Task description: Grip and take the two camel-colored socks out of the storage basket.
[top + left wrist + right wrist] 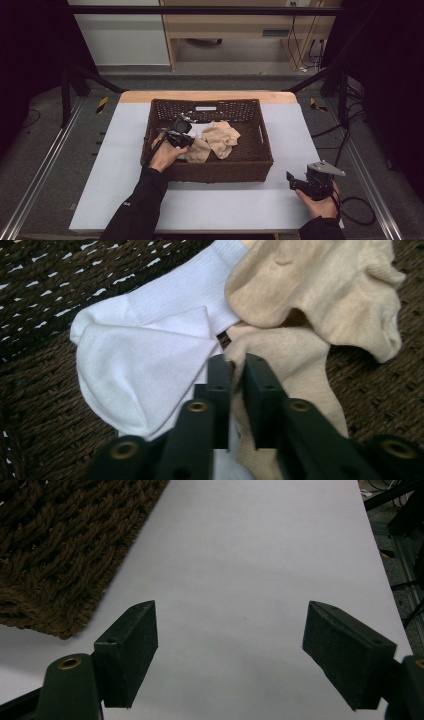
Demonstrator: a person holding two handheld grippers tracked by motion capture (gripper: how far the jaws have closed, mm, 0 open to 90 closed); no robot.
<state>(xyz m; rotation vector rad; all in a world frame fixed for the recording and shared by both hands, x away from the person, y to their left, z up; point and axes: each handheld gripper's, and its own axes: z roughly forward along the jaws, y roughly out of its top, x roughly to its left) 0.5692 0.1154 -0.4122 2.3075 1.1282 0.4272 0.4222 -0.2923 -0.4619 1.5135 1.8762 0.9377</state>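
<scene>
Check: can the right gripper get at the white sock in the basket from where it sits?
Probably yes. The right gripper is open and empty outside the basket, whose top is open. But the left gripper, shut on the beige sock, crowds the white sock.

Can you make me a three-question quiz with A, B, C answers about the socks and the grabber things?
1. Where are the socks? A in the basket B on the floor C on a shelf
2. What colour is the sock beside the beige sock? A red B white C green
3. How do the right gripper's fingers stand? A shut on a sock B wide apart C shut on the basket

A: the beige sock lies inside the basket. B: the white sock touches it. B: the right gripper gapes over bare table.
</scene>
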